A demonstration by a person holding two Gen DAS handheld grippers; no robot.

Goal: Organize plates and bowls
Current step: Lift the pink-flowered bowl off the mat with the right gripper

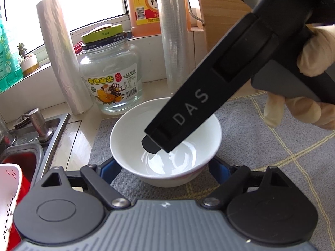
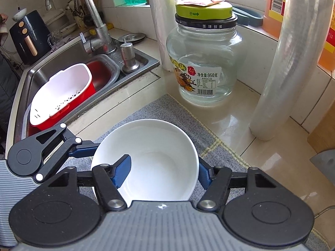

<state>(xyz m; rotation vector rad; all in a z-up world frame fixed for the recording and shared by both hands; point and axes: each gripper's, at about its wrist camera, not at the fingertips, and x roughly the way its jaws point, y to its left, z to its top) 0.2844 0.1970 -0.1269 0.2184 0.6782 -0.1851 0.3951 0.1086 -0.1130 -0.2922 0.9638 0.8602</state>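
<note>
- While the left gripper (image 1: pixel 165 173) straddles the white bowl (image 1: pixel 129 133) with jaws spread, the right gripper's finger dips inside (grey mat (image 1: pixel 261 146) open rightward).
- Right gripper (image 2: pixel 161 172) spread: one finger inside the bowl (image 2: pixel 159 146), one outside its rim; glass jar (image 2: pixel 205 67) well ahead.

Bright daylight from blown-out window (image 1: pixel 83 2); glare on white bowl (image 1: pixel 165 138) and countertop (image 2: pixel 240 125); fisheye bending edges; focus sharp.
</note>
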